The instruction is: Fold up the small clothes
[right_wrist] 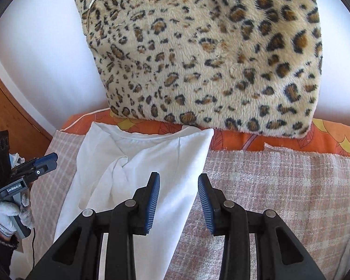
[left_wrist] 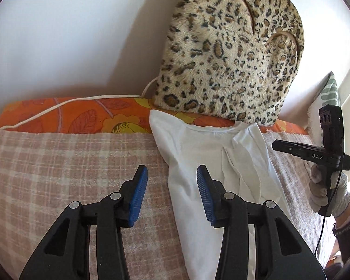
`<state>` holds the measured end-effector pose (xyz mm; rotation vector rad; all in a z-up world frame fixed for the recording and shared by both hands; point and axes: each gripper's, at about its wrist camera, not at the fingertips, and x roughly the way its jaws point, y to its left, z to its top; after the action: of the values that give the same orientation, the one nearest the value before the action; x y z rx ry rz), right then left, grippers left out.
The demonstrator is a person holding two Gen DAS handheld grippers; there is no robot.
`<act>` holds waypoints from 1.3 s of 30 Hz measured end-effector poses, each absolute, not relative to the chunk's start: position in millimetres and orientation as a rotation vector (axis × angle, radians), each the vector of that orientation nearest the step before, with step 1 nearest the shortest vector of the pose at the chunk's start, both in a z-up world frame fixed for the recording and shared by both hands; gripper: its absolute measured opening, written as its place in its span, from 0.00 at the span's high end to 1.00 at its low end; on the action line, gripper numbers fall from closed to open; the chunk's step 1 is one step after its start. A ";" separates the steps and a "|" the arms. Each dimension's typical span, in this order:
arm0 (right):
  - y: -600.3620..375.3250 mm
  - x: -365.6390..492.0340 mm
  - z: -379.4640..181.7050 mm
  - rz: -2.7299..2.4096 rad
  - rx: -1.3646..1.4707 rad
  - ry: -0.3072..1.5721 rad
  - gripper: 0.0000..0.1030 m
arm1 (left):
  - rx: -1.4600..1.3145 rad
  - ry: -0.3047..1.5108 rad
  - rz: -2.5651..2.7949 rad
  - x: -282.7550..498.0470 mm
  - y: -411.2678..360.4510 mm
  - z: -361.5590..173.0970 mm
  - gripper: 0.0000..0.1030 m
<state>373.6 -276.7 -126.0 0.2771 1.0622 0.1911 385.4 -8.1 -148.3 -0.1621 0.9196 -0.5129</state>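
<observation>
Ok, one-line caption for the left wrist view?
Open left gripper poised over a white shirt on a checked blanket.

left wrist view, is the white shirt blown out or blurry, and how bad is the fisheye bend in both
Left wrist view: white shirt bright but creases show, sharp; blanket edge bows. Right wrist view: leopard cushion bulges, dark corners, wall near glare.

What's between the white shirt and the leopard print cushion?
A strip of orange floral fabric runs between the white shirt and the leopard print cushion, most plainly in the right wrist view; the shirt's collar edge overlaps it.
</observation>
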 end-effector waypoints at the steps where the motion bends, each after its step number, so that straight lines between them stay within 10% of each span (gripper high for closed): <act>1: -278.9 376.7 -129.8 0.195 0.289 1.067 0.64 | -0.189 0.930 -0.518 393.6 -9.6 -154.3 0.59; 7: -298.1 396.6 -155.6 0.197 0.420 1.077 0.63 | -0.234 0.962 -0.552 438.0 -27.0 -176.5 0.62; 10: -306.8 405.2 -165.4 0.200 0.470 1.074 0.63 | -0.163 0.963 -0.545 450.7 -42.9 -175.8 0.98; 16: -305.7 416.2 -169.4 0.216 0.463 1.058 0.69 | -0.059 0.935 -0.549 459.9 -52.0 -166.3 0.93; 19: -303.0 421.7 -171.7 0.223 0.475 1.050 0.65 | -0.071 0.967 -0.477 467.7 -40.3 -174.5 0.58; 23: -303.1 432.1 -172.9 0.230 0.518 1.048 0.63 | -0.190 0.966 -0.504 475.7 -28.5 -182.9 0.60; 26: -302.2 439.8 -176.5 0.231 0.541 1.066 0.85 | -0.189 0.962 -0.525 478.0 -36.2 -184.1 0.95; 39: -294.4 417.4 -100.4 0.360 0.543 0.953 0.98 | -0.229 0.844 -0.615 442.0 -30.7 -114.8 0.96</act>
<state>417.4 -294.4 -100.4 0.5426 0.9526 0.3603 442.0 -30.7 -114.8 -0.2292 0.8441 -0.6147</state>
